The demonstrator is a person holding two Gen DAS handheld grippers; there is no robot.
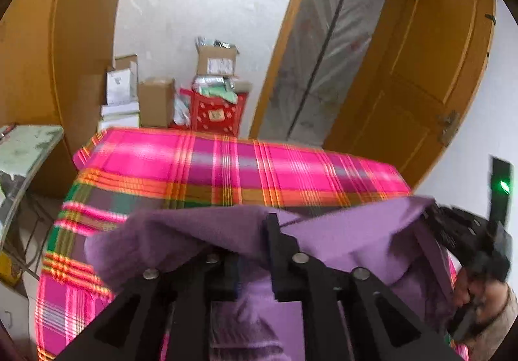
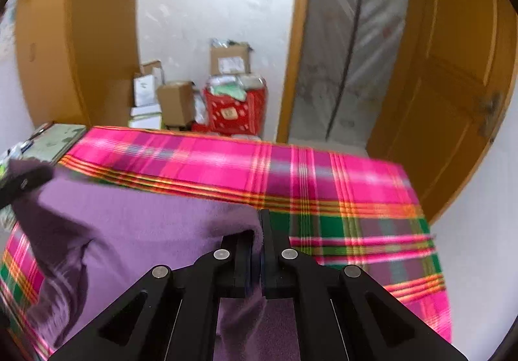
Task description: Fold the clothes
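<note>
Aloft over the near end of the pink plaid bedspread [image 2: 323,173], the purple garment [image 2: 145,225] hangs between your tools: left gripper [image 1: 259,228] and right gripper [image 2: 263,225] each pinch its upper edge, keeping it spread for folding.

A garment [image 2: 139,231] hangs between the left gripper [image 1: 255,241] and the right gripper [image 2: 259,238], each closed on one upper corner of it, above the near part of a cloth-covered table [image 2: 323,173]. Behind the table's far edge, boxes [image 1: 155,101] and a bag [image 1: 217,114] are stacked against the wall. To their right stands a doorway with an open door [image 1: 421,69]. A smaller table [image 1: 29,147] sits at the left.
</note>
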